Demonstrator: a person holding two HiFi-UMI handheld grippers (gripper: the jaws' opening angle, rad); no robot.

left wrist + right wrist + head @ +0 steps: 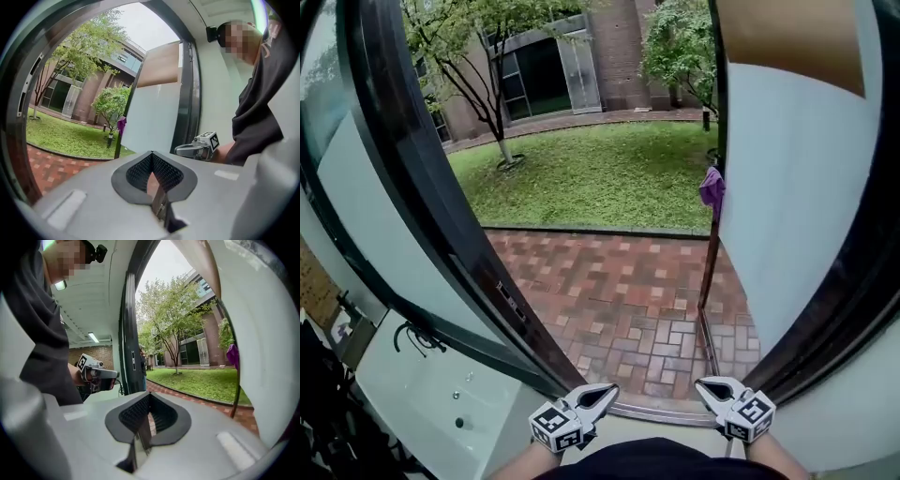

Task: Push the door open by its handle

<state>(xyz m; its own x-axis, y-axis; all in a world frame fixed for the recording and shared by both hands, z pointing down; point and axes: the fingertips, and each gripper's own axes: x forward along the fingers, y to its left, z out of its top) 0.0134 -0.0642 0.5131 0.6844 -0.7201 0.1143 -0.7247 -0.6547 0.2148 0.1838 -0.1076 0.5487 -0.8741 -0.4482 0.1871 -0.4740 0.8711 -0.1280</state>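
Note:
Both door leaves stand swung outward and the doorway is open. The left leaf's dark frame carries a small latch plate on its edge. The right leaf has a frosted panel, with a thin dark upright bar at its outer edge; no handle shows clearly. My left gripper is shut and empty, low at the threshold and apart from the left frame. My right gripper is level with it, jaws together, nothing between them. Neither touches a door.
Red brick paving starts past the metal threshold strip, then a lawn, trees and a brick building. A purple thing hangs by the right leaf's outer edge. A white ledge with a black cable lies indoors at left.

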